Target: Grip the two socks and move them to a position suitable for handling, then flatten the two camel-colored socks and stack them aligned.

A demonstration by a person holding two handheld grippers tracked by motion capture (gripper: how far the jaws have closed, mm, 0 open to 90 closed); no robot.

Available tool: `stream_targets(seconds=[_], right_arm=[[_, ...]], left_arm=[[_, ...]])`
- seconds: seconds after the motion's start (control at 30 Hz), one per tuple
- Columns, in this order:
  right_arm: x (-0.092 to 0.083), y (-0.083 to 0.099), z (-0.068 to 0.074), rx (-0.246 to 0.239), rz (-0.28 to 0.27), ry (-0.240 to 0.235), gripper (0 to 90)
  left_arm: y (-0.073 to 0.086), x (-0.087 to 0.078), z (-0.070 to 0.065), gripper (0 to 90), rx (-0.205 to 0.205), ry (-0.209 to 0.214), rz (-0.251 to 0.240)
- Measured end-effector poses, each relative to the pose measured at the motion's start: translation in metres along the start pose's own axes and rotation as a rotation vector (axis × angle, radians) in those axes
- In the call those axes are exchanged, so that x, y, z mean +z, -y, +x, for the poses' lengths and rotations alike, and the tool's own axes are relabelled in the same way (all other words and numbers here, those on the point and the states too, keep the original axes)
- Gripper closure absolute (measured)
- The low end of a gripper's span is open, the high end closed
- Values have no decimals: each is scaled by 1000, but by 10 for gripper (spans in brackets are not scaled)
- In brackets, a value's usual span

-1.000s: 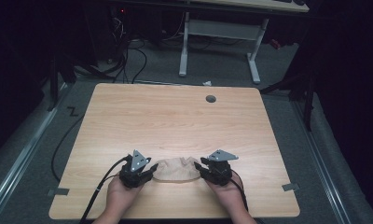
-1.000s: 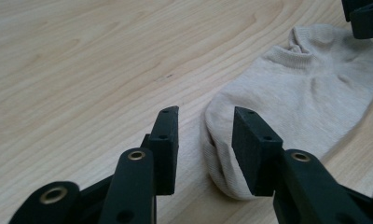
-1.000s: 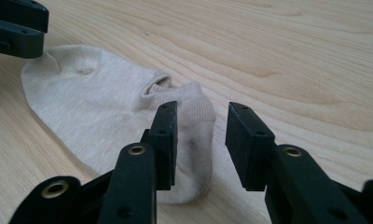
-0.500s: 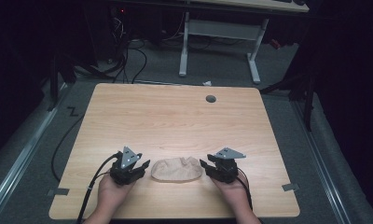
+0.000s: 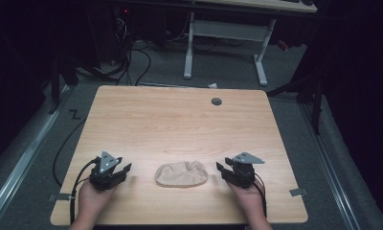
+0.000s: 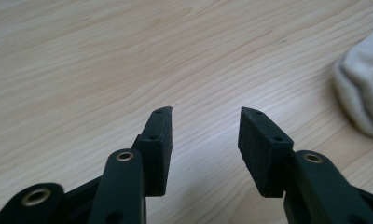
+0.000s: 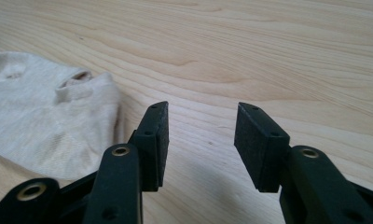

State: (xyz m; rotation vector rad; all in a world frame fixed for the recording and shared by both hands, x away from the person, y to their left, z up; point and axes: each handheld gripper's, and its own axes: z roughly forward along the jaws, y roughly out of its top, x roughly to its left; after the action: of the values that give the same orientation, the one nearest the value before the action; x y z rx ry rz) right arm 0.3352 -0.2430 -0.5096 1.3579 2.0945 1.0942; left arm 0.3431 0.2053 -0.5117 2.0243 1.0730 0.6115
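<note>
Both grippers sit low on the wooden table, and the beige folded cloth lies flat between them near the front edge. The left gripper and right gripper each show jaws parted and empty, apart from the cloth. It looks like a pause between handling steps; any next grab calls for closing in on an edge.

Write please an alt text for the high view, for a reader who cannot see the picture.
A small beige cloth bundle lies near the front edge of a light wooden table, untouched. A person's hands hold a black left gripper and right gripper on either side of it, both open and apart from it.
</note>
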Motion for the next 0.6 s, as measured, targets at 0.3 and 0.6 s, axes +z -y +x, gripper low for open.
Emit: stream_targets(seconds=[0.3,0.6], right_arm=[[-7,11,-12,12,-3,50,536],[-16,21,-10,6,-29,52,528]], left_arm=[[26,-12,22,541,-57,-52,-3],[37,-18,25,544,-83,-34,5]])
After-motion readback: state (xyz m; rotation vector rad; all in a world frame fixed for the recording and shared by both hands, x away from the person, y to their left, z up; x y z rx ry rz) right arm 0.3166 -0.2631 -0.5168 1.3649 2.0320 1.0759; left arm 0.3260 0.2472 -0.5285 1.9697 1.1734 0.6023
